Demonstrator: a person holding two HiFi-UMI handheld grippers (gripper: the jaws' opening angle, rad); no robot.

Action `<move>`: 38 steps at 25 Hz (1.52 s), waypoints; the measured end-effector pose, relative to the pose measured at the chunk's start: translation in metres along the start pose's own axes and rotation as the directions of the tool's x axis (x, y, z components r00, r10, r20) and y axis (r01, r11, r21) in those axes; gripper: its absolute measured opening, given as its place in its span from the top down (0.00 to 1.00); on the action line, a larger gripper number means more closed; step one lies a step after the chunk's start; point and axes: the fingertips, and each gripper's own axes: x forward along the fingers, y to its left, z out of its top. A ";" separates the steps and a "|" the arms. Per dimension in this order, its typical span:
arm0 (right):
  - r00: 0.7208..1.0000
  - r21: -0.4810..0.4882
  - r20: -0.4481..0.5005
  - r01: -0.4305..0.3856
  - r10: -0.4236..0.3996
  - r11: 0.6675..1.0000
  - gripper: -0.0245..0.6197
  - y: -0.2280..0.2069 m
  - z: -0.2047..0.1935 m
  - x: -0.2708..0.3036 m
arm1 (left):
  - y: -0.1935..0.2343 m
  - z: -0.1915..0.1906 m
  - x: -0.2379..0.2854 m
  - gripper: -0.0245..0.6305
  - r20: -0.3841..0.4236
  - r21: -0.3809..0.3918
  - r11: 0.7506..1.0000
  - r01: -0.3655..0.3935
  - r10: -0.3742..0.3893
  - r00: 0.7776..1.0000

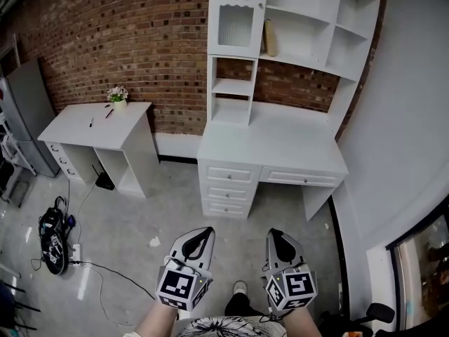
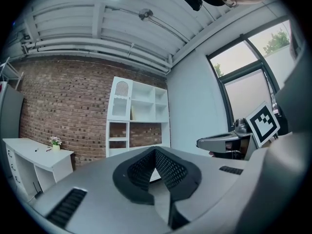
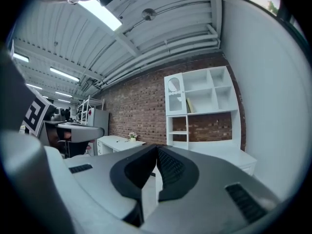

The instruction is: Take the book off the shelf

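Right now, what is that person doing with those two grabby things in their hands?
A person stands back from a white desk with a shelf unit against a brick wall, holding a gripper in each hand. The left gripper and the right gripper are both shut and empty, pointing toward the desk. The book leans in an upper compartment of the shelf unit, far from both grippers, so it has not been taken yet.
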 end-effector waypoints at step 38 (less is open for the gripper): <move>0.994 -0.069 0.050 0.096 -0.093 0.993 0.95 -0.290 0.089 0.489 | 0.223 0.056 0.540 0.95 0.083 0.011 0.998 0.069 -0.069 0.994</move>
